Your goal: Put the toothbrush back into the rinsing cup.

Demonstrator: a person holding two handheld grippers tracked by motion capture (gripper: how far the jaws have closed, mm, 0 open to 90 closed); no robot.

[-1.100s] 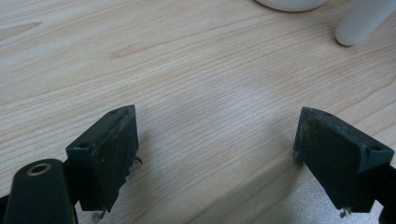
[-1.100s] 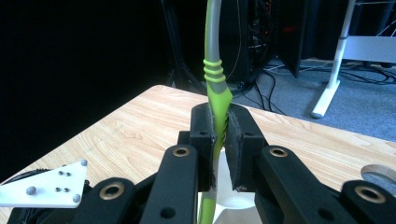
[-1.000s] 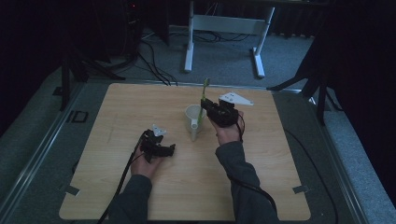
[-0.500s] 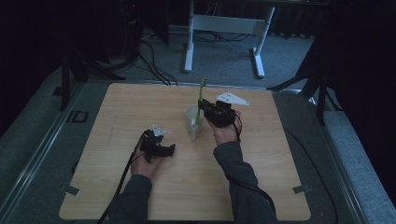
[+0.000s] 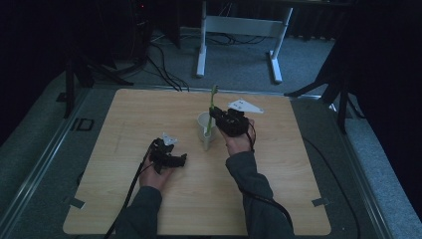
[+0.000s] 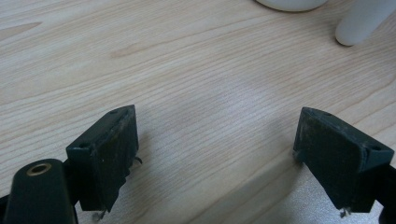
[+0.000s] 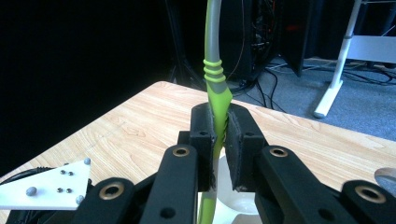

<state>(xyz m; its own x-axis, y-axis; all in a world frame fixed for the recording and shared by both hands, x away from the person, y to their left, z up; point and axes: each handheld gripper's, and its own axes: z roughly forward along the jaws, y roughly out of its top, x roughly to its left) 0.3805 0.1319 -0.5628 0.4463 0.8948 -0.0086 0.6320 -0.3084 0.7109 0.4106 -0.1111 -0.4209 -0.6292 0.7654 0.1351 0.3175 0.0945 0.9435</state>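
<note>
The green toothbrush point(image 5: 212, 107) stands almost upright, and its lower end goes down into the white cup point(image 5: 205, 130), which is near the middle of the wooden table point(image 5: 124, 114). The right gripper point(image 5: 222, 121) is just beside the cup, on the cup's right side in the high view, and its two black jaws are pressed together on the handle of the toothbrush. In the right gripper view the toothbrush point(image 7: 217, 88) passes between the jaws of the right gripper point(image 7: 220, 140): the green ribbed part of the handle rises above them, a grey part continues to the top edge, and below the jaws the handle goes down to the rim of the cup point(image 7: 238, 205). The head of the toothbrush is above the gripper in the high view.

The left gripper point(image 5: 180, 160) lies on the table to the left of the cup and nearer to the person, well apart from the toothbrush. In the left gripper view the jaws of the left gripper point(image 6: 215, 149) are wide apart with only bare wood between them, and the base of the cup point(image 6: 289, 3) is at the top edge.

Compared with the picture of one second ago, the toothbrush, the cup and both grippers are in the same places; I see no change.
</note>
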